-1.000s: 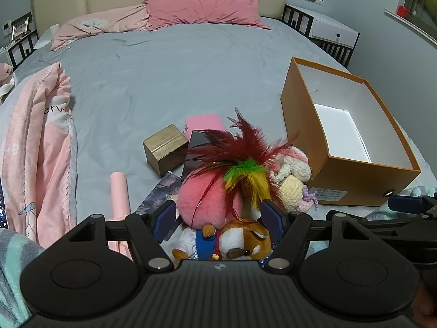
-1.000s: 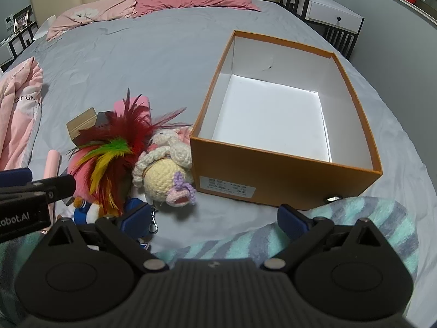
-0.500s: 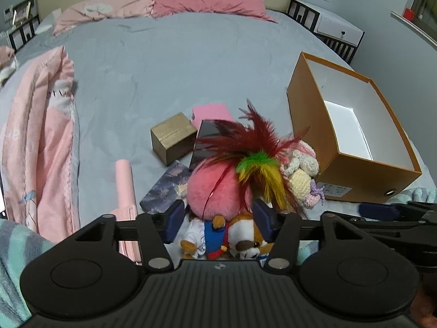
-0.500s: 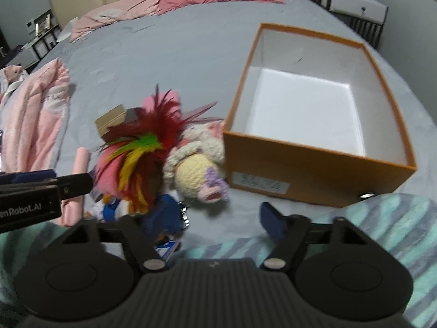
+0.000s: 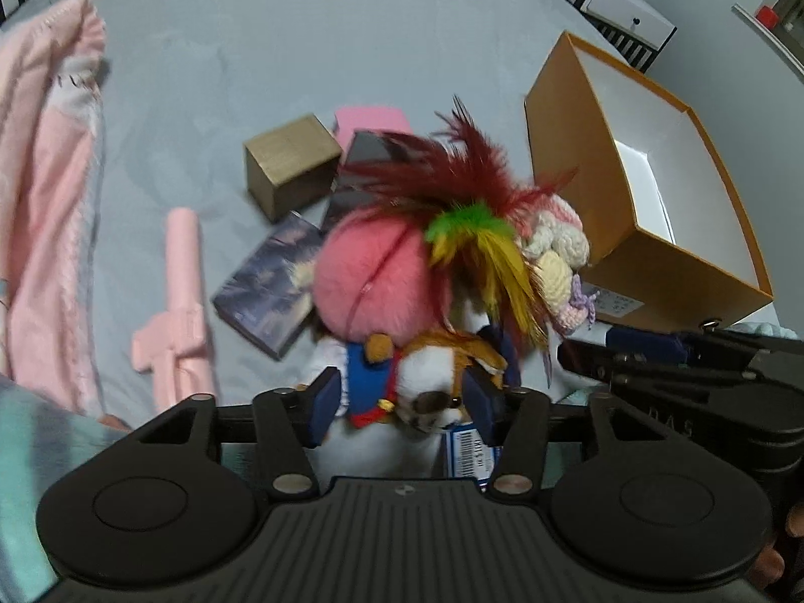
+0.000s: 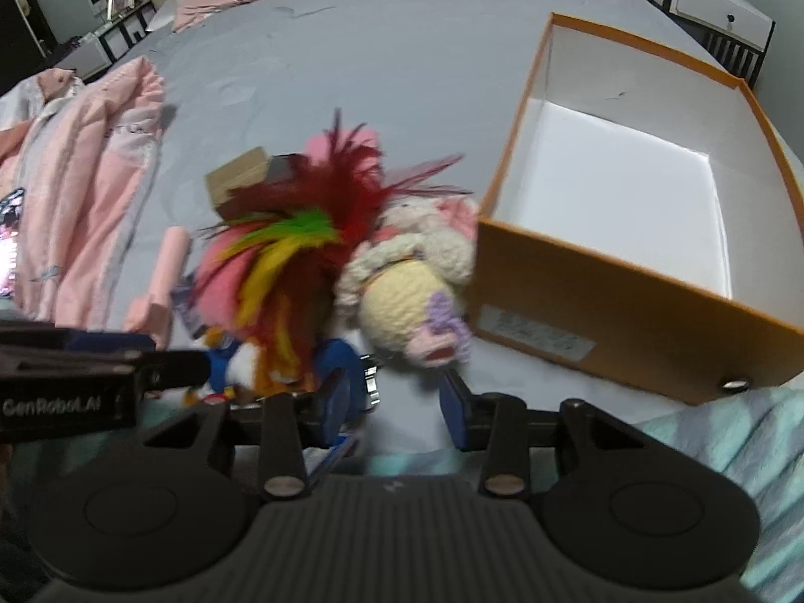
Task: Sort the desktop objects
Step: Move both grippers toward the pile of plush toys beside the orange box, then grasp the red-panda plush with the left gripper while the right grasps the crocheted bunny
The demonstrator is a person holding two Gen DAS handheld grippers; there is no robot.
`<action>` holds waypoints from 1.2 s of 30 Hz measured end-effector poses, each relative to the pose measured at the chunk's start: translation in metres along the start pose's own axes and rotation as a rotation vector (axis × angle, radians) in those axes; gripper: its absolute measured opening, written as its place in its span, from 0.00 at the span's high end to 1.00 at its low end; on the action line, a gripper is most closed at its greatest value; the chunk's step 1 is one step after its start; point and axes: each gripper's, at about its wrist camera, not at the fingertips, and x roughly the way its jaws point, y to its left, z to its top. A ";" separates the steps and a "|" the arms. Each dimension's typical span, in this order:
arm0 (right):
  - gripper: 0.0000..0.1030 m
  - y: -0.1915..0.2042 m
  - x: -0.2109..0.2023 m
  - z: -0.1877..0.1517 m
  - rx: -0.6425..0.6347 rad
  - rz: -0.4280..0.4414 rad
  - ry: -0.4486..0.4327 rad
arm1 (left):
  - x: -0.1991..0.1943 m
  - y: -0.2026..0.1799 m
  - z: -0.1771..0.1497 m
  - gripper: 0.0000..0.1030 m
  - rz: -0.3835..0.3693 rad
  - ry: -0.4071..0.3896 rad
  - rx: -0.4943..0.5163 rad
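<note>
— Between the left gripper's blue pads sits the plush dog in its blue vest; the pads press its sides, so I'd call that grip closed on it, though blur leaves some doubt. Right behind it are the pink pompom and the feather toy, with the crochet doll beside the orange box.

— And further out?

— A wooden block, a dark booklet and a pink plastic toy lie on the grey bedspread.

— From the right wrist?

— The right gripper is partly open and holds nothing; bare sheet shows between its fingers, and the crochet doll lies just ahead of them. The orange box is off to the right, open and empty.

— Which step is this?

— My guess: the first pick of the sorting, the left taking the plush dog. Next it wants lifting clear of the feathers and pompom, then carrying right over the box's near wall before letting go.
</note>
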 end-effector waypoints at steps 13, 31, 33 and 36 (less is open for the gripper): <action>0.61 -0.009 0.035 0.013 -0.112 0.034 0.043 | 0.037 -0.005 0.009 0.29 -0.009 0.092 -0.032; 0.93 -0.002 0.008 -0.001 -0.163 0.134 0.082 | 0.000 -0.007 0.005 0.37 -0.020 0.062 0.079; 0.93 -0.002 0.002 -0.008 -0.165 0.150 0.112 | -0.004 -0.006 0.002 0.37 -0.018 0.070 0.080; 0.89 0.000 -0.005 -0.017 -0.166 0.133 0.136 | -0.001 0.000 -0.002 0.37 -0.021 0.070 0.044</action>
